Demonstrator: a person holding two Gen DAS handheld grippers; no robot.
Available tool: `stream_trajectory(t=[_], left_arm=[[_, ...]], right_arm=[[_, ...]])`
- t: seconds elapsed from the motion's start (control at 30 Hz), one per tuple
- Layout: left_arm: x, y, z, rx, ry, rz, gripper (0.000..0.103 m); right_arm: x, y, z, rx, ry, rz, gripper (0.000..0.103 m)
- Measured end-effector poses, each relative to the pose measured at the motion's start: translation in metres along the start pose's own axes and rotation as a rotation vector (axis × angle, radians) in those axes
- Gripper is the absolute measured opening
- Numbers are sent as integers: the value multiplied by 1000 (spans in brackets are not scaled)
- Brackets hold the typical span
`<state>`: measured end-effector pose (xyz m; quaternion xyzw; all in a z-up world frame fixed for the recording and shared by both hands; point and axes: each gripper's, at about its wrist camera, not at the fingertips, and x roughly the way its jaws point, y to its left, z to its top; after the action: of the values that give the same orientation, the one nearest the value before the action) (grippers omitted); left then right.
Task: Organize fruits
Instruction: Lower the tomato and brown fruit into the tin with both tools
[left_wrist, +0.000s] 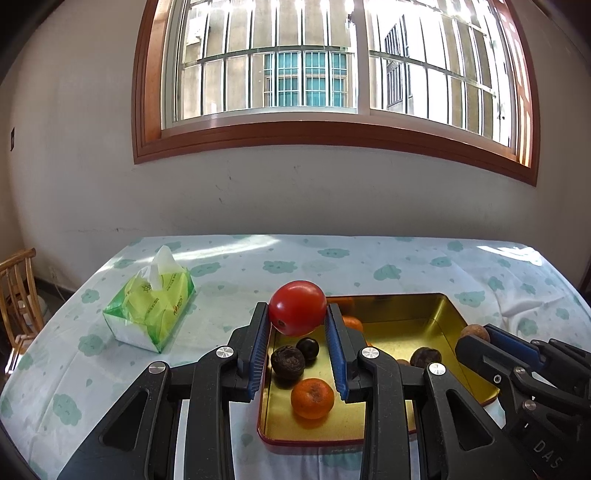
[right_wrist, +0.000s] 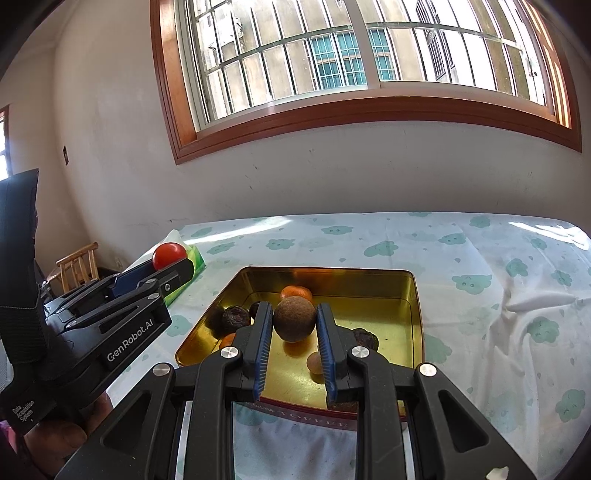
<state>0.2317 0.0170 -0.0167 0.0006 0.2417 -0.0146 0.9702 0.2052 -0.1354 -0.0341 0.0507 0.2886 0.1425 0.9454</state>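
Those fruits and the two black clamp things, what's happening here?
A person is sorting fruit with a handheld gripper in each hand. The left gripper is shut on a red tomato, and the right gripper is shut on a brown round fruit. Both are held above a gold tin on the table. The tin already holds oranges and some dark wrinkled fruits. A tissue pack sits off to the side.
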Motion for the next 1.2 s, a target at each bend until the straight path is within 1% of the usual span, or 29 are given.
stream_trajectory(t=[0.73, 1.2], left_arm=[[36, -3, -5, 3, 42, -9, 31], [44, -4, -5, 6, 49, -11, 31]], right_arm=[[30, -11, 0, 19, 35, 2, 22], [38, -15, 1, 23, 40, 2, 22]])
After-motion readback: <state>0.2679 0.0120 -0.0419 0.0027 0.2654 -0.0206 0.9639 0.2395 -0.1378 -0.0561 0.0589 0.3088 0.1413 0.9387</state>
